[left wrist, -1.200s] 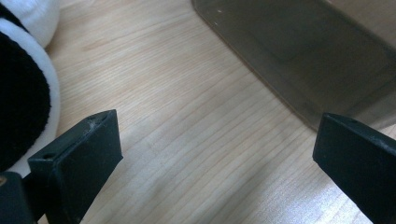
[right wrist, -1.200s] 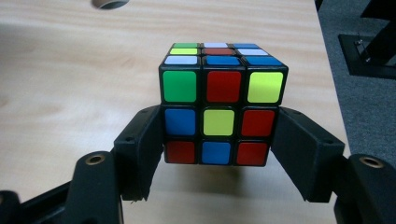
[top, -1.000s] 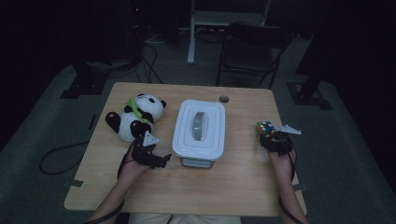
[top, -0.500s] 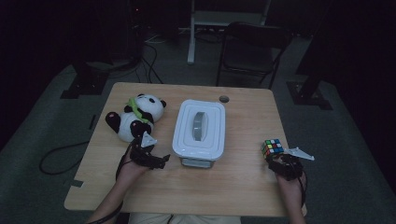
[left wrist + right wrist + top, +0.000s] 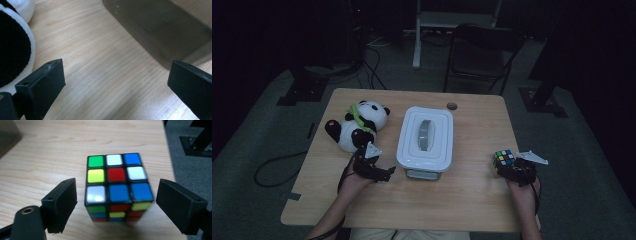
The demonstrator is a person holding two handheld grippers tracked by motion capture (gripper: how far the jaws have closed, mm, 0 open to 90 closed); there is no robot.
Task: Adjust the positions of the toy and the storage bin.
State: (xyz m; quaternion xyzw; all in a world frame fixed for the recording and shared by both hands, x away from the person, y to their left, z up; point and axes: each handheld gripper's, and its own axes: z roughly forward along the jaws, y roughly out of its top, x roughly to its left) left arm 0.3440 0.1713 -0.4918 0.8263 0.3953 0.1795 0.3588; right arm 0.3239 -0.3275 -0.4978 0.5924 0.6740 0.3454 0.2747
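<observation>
On the left of the tabletop (image 5: pixel 472 195) lies a plush panda (image 5: pixel 356 125), and just in front of it the left gripper (image 5: pixel 373 169) rests low with its fingers (image 5: pixel 42 85) spread wide over bare wood, holding nothing. At the middle sits a white lidded box (image 5: pixel 425 136), its long axis running away from the person; its near corner shows smoky and translucent between those fingers. Toward the right edge stands a colour cube (image 5: pixel 117 186), square on the wood. The right gripper (image 5: pixel 512 169) is right behind it, fingers (image 5: pixel 61 200) parted, one on each side of the cube with a gap at both faces, so nothing is gripped yet. The cube sits straight ahead between them, far nearer this hand than the other; closing would likely catch it.
</observation>
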